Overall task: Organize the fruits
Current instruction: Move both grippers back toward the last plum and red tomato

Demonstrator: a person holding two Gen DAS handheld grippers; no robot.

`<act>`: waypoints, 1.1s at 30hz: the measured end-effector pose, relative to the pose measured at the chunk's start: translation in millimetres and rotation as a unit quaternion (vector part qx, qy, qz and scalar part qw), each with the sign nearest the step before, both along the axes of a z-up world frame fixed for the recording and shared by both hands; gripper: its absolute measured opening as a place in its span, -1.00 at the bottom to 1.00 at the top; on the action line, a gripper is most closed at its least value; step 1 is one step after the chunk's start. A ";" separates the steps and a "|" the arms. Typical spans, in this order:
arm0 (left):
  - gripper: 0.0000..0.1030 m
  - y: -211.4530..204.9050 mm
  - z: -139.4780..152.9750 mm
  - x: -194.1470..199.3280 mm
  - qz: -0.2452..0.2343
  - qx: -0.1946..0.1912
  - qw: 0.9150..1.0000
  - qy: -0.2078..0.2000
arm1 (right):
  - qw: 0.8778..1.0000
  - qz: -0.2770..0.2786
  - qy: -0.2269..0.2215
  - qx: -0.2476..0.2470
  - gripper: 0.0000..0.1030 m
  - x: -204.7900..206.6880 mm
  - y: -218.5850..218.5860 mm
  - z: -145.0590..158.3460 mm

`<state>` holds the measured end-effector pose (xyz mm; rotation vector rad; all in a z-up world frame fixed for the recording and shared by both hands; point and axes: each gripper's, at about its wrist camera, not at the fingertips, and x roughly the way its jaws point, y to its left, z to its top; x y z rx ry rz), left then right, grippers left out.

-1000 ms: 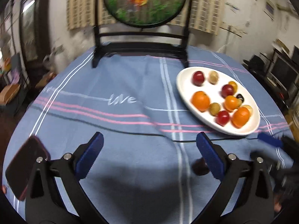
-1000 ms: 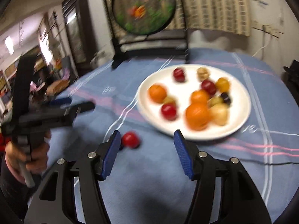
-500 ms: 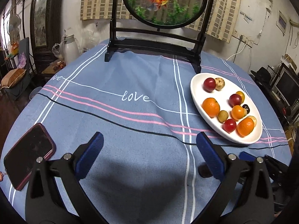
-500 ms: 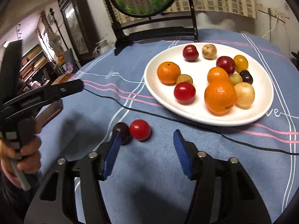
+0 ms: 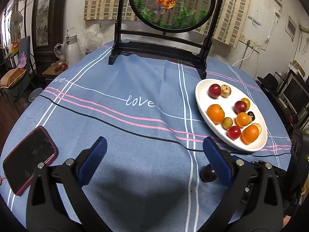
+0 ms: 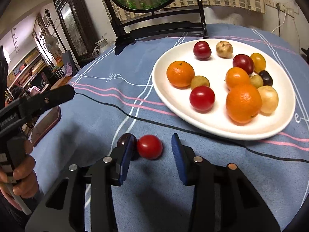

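Red fruit (image 6: 149, 149) — between right tongs (image 6: 152, 157) | jaws closing, untouched

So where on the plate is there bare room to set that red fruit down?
The white plate has bare room along its near rim, in front of the red fruit on it and the big orange, and along its far-left rim behind the left orange. The right half is crowded with touching fruits.

phone (image 5: 29, 159), goldfish screen (image 5: 171, 3), thermos (image 5: 72, 48)
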<state>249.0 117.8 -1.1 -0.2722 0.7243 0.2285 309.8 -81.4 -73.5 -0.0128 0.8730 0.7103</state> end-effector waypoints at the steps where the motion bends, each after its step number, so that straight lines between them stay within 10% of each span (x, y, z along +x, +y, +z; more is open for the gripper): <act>1: 0.96 0.2 -0.2 0.1 0.001 -0.001 1.000 0.002 | 1.000 -0.001 0.006 0.006 -0.20 1.7 0.0 -0.8; 7: 0.96 4.2 -0.4 -0.9 0.002 -0.016 1.000 0.002 | 0.999 0.014 0.041 0.005 -0.25 0.3 -8.5 -0.8; 18: 0.96 3.2 0.3 -2.0 -0.004 -0.025 1.000 0.000 | 0.984 0.104 -0.058 -0.134 -0.27 -26.7 20.7 -10.2; 33: 0.96 8.2 -3.9 1.3 0.004 -0.018 1.000 0.008 | 0.979 0.110 -0.083 -0.148 -0.42 -19.0 37.0 -10.5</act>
